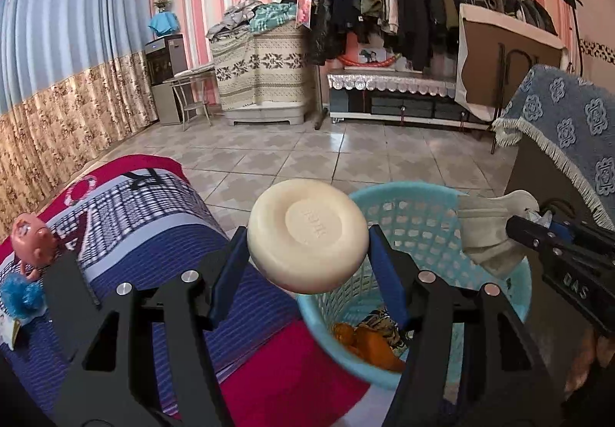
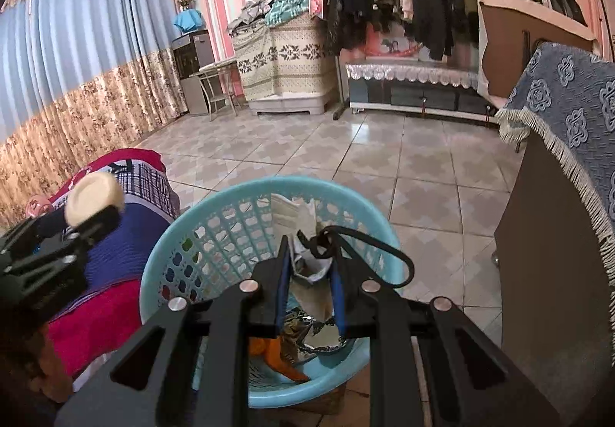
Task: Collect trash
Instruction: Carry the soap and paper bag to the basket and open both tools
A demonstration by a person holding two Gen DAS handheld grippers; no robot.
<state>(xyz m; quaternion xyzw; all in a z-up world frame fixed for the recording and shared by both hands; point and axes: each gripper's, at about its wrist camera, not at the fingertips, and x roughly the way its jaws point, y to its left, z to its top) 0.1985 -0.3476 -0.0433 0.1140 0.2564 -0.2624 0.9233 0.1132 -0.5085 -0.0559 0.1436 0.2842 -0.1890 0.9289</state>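
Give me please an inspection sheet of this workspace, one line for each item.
Surface: tiled floor; bed cover beside the basket.
Job's things: blue basket with orange scraps inside; round soap; crumpled mask.
Clutter: pink toy figure on the bed cover.
Grippers: left gripper shut on the soap, near the basket rim; right gripper shut on the mask, over the basket.
Cables: nothing seen.
Surroundings: clothes rack, curtains, striped wall.
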